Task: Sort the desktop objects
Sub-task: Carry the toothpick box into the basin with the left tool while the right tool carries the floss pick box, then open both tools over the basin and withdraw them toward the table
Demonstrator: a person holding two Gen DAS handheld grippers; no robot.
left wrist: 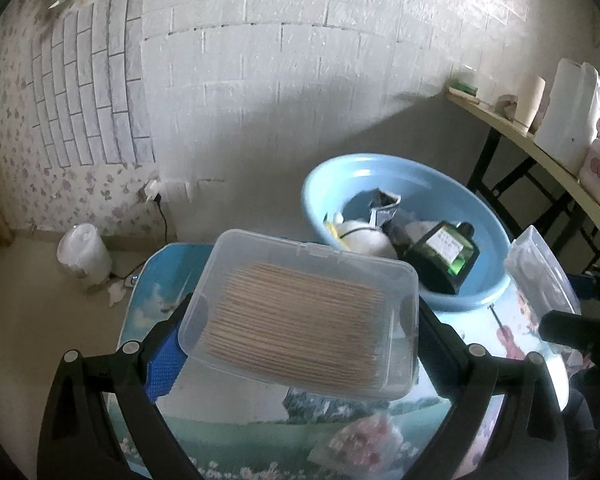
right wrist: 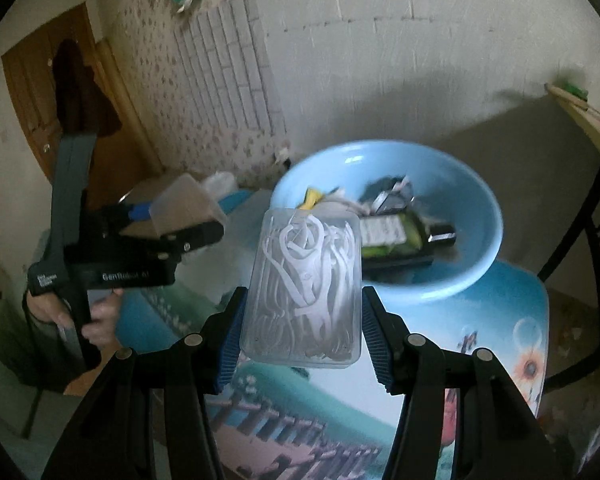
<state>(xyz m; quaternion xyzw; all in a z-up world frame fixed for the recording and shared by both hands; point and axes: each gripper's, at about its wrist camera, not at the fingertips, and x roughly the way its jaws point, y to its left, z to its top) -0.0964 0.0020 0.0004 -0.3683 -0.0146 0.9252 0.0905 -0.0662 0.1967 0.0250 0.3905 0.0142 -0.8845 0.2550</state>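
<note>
My left gripper (left wrist: 296, 336) is shut on a clear plastic box of wooden toothpicks (left wrist: 300, 312), held tilted above the picture-printed table (left wrist: 228, 432). My right gripper (right wrist: 302, 332) is shut on a clear box of white floss picks (right wrist: 306, 288), also lifted off the table. Behind both boxes sits a light blue basin (left wrist: 412, 176) holding a dark green bottle (left wrist: 446, 254), a foil packet and a white item. In the right wrist view the left gripper (right wrist: 188, 220) with its box appears at the left, held by a hand (right wrist: 100, 316).
A small packet with a pink print (left wrist: 360, 440) lies on the table near me. A side table (left wrist: 540, 152) at the right carries a white jug, a paper roll and a pink box. On the floor at left stands a white bag (left wrist: 84, 252) with a cable.
</note>
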